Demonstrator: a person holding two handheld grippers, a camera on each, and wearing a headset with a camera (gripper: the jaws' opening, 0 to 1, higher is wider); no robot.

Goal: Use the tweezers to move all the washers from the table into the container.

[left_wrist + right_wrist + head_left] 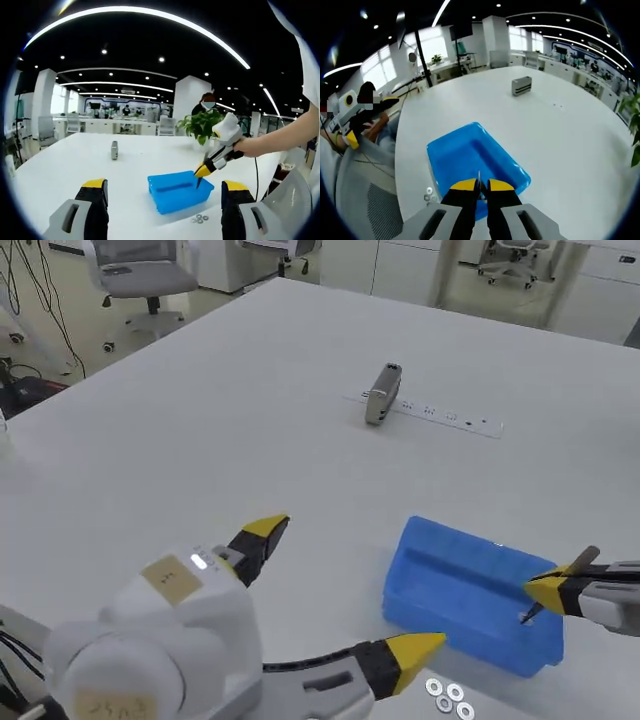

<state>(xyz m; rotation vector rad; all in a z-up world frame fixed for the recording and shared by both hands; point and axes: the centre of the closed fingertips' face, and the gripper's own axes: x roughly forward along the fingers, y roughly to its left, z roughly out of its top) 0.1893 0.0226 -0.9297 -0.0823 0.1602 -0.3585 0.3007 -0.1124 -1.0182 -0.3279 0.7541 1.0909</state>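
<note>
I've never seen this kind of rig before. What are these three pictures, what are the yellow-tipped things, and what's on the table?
There is no robot here: a person holds a two-jaw gripper in each hand. The head view comes from a headset camera looking down. The two round pictures come from cameras riding on the grippers. The left gripper is open above the white table. The right gripper is shut on thin tweezers, whose tip points down into the blue container. A few washers lie on the table beside it. Farther back sits a power strip with a grey block on it.
</note>
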